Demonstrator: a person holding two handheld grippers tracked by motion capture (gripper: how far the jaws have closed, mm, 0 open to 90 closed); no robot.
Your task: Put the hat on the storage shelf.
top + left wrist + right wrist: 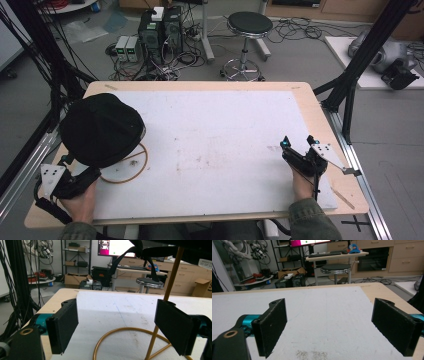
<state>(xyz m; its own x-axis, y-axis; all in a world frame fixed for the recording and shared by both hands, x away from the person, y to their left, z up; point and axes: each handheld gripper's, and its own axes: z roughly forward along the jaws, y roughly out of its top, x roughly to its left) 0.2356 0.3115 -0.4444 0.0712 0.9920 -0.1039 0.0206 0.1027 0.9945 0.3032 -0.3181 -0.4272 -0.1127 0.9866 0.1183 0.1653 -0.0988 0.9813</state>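
A black hat [102, 129] sits on a thin gold stand with a ring base [142, 165] at the left of the white board [220, 140]. My left gripper [92, 170] reaches in under the hat's near side. In the left gripper view it [118, 303] is open, the gold pole [172, 275] rises just past its right jaw, untouched, and the ring base [120, 330] lies between the jaws. The hat's underside [192, 250] and a black strap [122, 258] hang overhead. My right gripper [298, 141] rests open at the board's right, nothing between its jaws [330, 302].
The board lies on a wooden table [315, 115] with bare margins at its sides. Black frame posts [365, 55] stand off the right corner, and cables hang at the left. A stool [249, 24] and computer boxes [160, 30] are on the floor beyond the far edge.
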